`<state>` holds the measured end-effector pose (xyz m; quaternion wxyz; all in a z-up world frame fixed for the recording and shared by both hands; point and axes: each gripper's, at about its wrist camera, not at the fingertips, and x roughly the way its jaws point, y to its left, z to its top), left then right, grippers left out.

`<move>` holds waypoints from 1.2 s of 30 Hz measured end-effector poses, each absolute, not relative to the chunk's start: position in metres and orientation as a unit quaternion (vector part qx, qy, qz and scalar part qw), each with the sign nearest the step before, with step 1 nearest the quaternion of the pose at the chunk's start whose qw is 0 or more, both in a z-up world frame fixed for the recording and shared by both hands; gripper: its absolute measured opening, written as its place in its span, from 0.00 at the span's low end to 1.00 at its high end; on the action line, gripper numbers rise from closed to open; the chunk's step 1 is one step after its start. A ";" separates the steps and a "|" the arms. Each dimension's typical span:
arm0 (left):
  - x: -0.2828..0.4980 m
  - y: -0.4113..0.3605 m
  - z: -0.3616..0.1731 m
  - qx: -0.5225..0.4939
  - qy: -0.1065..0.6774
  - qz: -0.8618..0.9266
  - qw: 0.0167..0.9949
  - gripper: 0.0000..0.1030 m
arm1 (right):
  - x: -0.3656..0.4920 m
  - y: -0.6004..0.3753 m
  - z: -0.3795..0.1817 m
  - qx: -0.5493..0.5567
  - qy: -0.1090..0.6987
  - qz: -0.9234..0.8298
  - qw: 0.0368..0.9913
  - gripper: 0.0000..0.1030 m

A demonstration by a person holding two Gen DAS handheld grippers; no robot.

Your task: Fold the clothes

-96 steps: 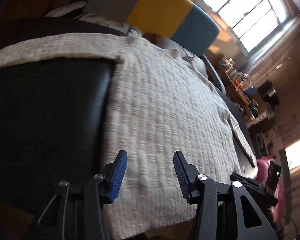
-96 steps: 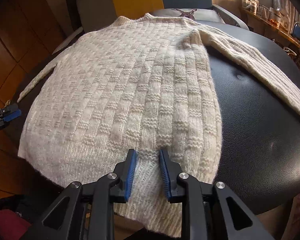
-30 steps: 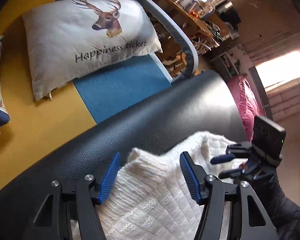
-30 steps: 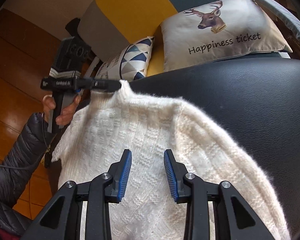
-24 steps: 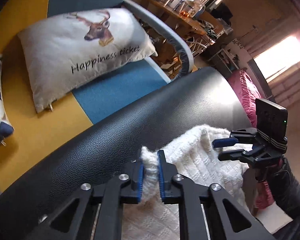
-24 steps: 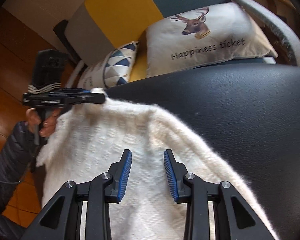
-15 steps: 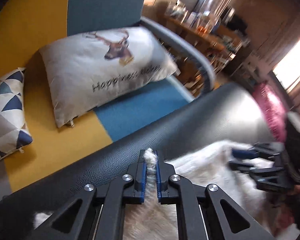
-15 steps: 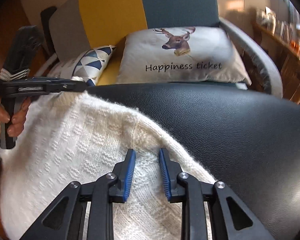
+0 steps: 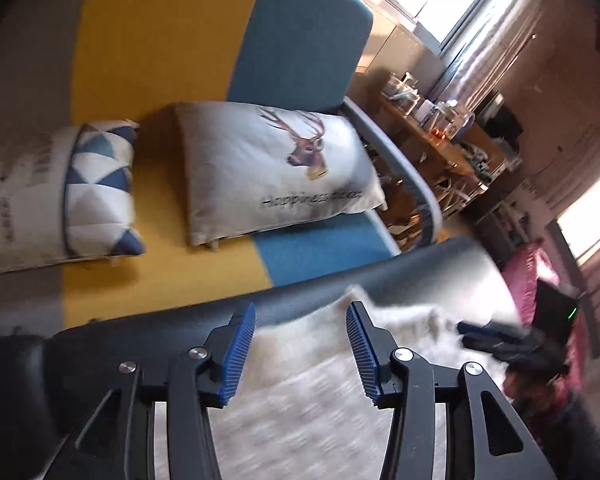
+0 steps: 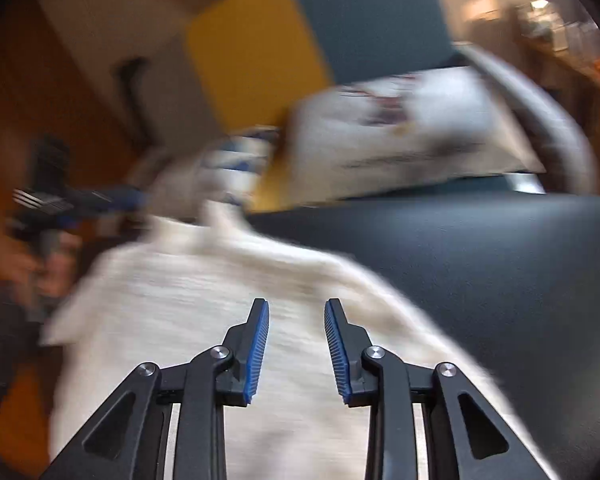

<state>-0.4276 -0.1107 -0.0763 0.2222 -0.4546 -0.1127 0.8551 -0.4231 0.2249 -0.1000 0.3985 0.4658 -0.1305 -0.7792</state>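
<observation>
Left wrist view: a cream sweater (image 9: 312,392) lies doubled over on a black leather seat (image 9: 148,332), its folded edge toward the far side, near a yellow-and-blue sofa (image 9: 172,40). The left gripper (image 9: 300,350) hangs over that edge with its blue pads spread and nothing between them, a sign the hem has been let go where the fold should sit. At the right, the right gripper (image 9: 496,336) shows dark and blurred over the knit. In the right wrist view it hovers above the sweater's near half, jaws likewise apart and empty, so the cloth rests under its own weight. A deer cushion (image 9: 276,168) and a triangle-print cushion (image 9: 96,188) sit on the sofa beyond. By the look of it, one fold is laid; smoothing or a second fold likely comes next.
</observation>
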 end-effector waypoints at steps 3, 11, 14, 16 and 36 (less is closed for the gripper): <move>-0.396 -0.119 -0.085 -0.442 -0.079 0.867 0.218 0.46 | -0.448 0.171 -0.090 0.488 -0.167 -0.712 0.477 0.33; -0.348 -0.104 -0.131 -0.437 0.037 0.869 0.231 0.45 | -0.540 0.041 -0.114 0.578 -0.132 -0.623 0.509 0.33; -0.345 -0.111 -0.143 -0.441 0.026 0.866 0.235 0.45 | -0.556 0.021 -0.130 0.609 -0.096 -0.614 0.493 0.34; -0.342 -0.116 -0.143 -0.434 0.016 0.868 0.240 0.45 | -0.561 0.016 -0.136 0.619 -0.074 -0.607 0.492 0.34; -0.335 -0.107 -0.148 -0.421 0.041 0.878 0.223 0.45 | -0.556 -0.004 -0.184 0.603 -0.189 -0.598 0.493 0.34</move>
